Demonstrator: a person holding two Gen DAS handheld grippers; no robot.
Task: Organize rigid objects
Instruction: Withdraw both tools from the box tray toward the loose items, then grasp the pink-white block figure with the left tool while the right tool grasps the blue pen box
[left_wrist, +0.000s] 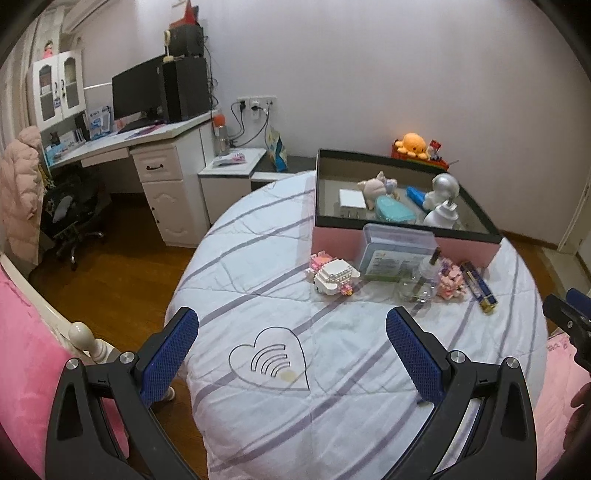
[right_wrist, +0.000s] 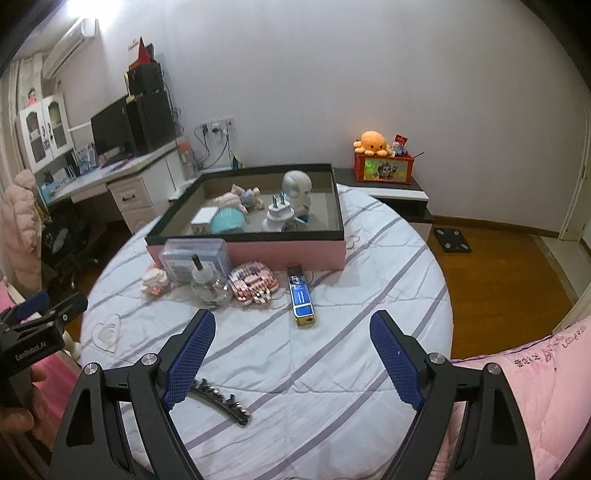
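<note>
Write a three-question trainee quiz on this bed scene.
1. True or false: the blue and gold box lies inside the pink storage box.
2. Which gripper has the black hair clip beside its finger: left or right?
3. Fill in: both grippers' jaws are ____.

Key: 1 false, it lies on the quilt in front of it; 2 right; 3 open.

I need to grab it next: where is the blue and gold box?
In the right wrist view the blue and gold box lies on the bedspread, just right of the pink block toy, in front of the pink storage box.
</note>
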